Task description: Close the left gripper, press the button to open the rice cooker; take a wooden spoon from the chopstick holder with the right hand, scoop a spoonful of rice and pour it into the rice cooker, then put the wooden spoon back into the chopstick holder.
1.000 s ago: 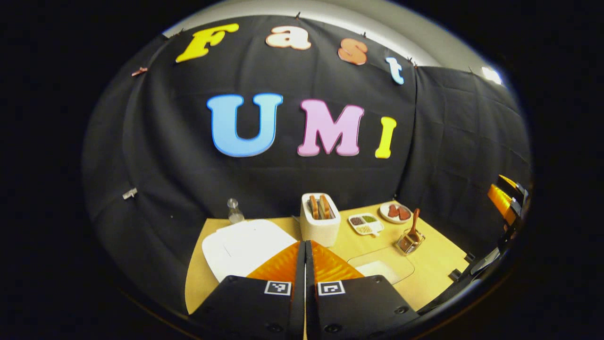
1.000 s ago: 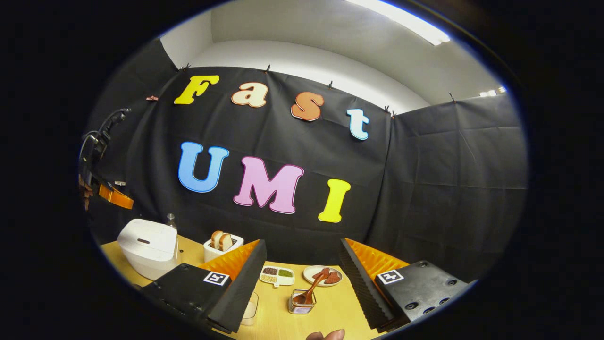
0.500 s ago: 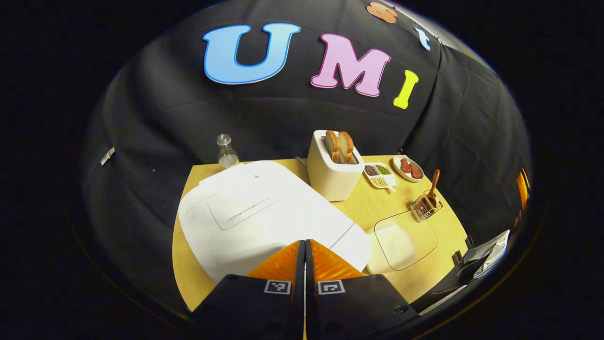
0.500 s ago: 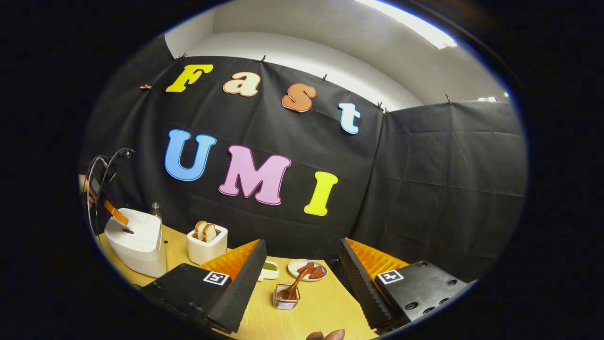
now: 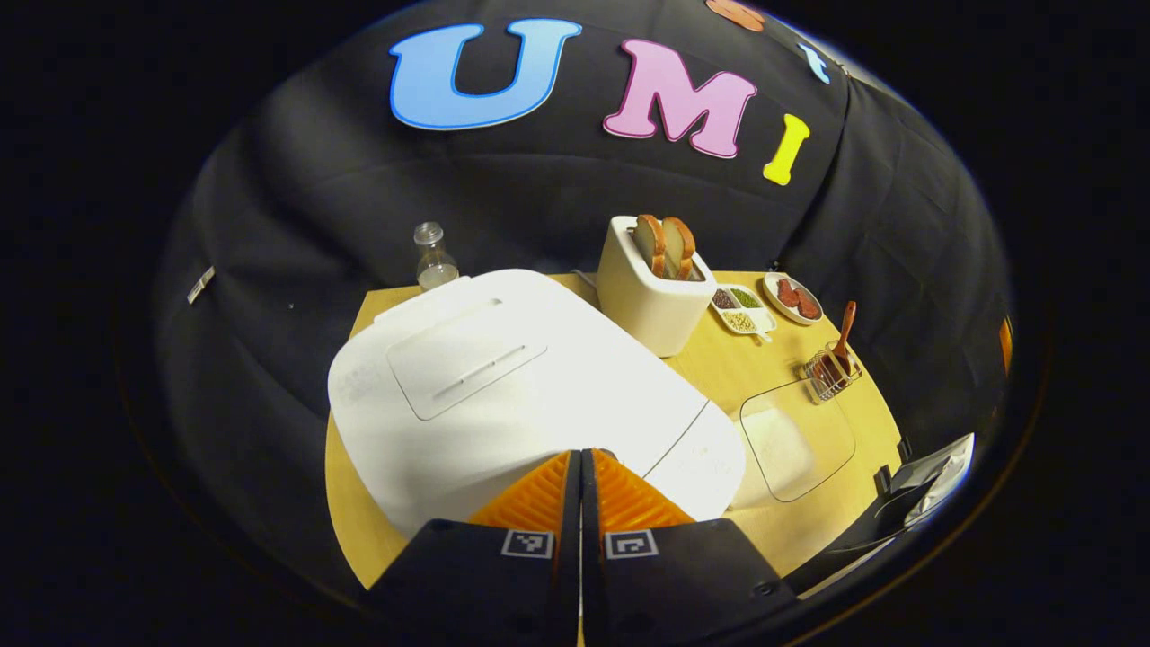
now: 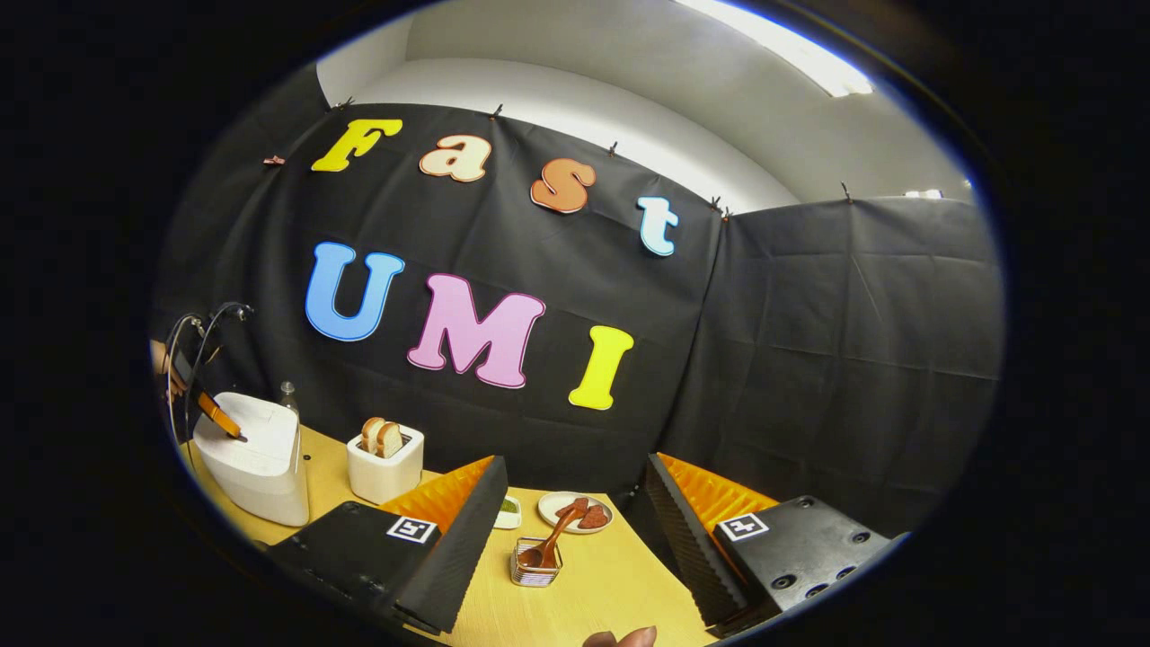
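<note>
The left gripper (image 5: 580, 456) has its two ribbed fingers pressed flat together with nothing between them, forming one blunt wedge whose tip rests at the front edge of the smooth white rounded rice cooker (image 5: 503, 377), where the release button presumably lies; the button itself is hidden under the tip, so contact cannot be confirmed, though in the right gripper view the same gripper (image 6: 225, 422) slants down onto the cooker's top (image 6: 256, 454); joining the fingers likely gives a stiffer point for pushing; the lid is down, its recessed matte panel with a slim bar handle intact, so the opening step looks in hand, not finished; the right gripper (image 6: 575, 490) hangs with its fingers spread wide apart and empty, above the pale wooden table (image 6: 620, 584) and roughly framing the small wire chopstick holder (image 6: 535, 569), probably staged for the spoon; the brown wooden spoon (image 6: 548, 544) leans in that holder, handle tilted up and free to be pinched; a clear square glass container of white rice (image 5: 791, 440) sits just beside the cooker, near the holder (image 5: 831, 373), which keeps the scoop-and-pour path short; a cream toaster with two bread slices (image 5: 654, 286) stands behind.
</note>
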{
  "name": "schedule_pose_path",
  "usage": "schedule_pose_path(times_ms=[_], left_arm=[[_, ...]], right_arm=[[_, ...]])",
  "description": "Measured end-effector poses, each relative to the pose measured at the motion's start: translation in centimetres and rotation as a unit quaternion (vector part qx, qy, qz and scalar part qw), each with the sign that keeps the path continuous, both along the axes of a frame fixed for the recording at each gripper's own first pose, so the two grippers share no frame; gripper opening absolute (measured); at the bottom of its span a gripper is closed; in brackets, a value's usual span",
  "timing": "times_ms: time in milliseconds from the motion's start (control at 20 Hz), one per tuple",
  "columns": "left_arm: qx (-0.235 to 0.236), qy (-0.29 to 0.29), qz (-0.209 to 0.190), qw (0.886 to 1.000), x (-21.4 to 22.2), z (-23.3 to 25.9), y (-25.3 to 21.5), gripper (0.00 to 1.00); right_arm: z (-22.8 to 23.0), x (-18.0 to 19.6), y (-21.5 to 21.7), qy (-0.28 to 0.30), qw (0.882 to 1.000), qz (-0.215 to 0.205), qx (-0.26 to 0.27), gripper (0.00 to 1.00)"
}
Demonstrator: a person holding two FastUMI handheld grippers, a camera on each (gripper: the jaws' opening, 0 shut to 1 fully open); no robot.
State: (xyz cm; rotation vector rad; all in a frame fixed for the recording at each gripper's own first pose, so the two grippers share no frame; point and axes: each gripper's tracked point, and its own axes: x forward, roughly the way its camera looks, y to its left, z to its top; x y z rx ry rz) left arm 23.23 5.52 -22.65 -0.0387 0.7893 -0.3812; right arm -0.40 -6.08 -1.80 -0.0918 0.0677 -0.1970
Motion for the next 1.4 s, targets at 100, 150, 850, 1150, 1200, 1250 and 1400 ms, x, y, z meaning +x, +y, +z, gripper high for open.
schedule_pose_path(times_ms=[100, 150, 850, 1150, 1200, 1250, 1400], left_arm=[[-0.003, -0.003, -0.002, 1.000, 0.2, 0.2, -0.1, 0.07], [-0.001, -0.013, 0.002, 1.000, 0.3, 0.8, -0.1, 0.07], [0.001, -0.352, 0.149, 0.924, 1.1, 17.8, 4.0, 0.63], [0.010, -0.383, 0.199, 0.902, -3.3, 20.5, 4.2, 0.98], [0.015, -0.391, 0.209, 0.896, -4.2, 20.8, 4.1, 0.98], [0.021, -0.395, 0.216, 0.893, -5.2, 21.1, 3.8, 0.98], [0.034, -0.400, 0.216, 0.890, -8.2, 21.3, 1.5, 0.98]], right_arm=[[0.0, -0.3, 0.0, -0.001, 1.000, -0.002, 0.000, 0.97], [0.1, -0.5, -0.2, -0.002, 1.000, -0.004, -0.001, 0.97], [1.2, -3.9, -3.4, -0.016, 0.999, -0.029, -0.006, 0.97], [-0.3, -3.0, -3.4, -0.008, 0.999, 0.016, 0.033, 0.97], [-1.0, -2.4, -3.0, -0.003, 0.998, 0.036, 0.043, 0.98], [-1.9, -1.8, -2.9, 0.006, 0.997, 0.053, 0.054, 0.97], [-5.0, 0.3, -3.5, 0.035, 0.992, 0.085, 0.082, 0.97]])
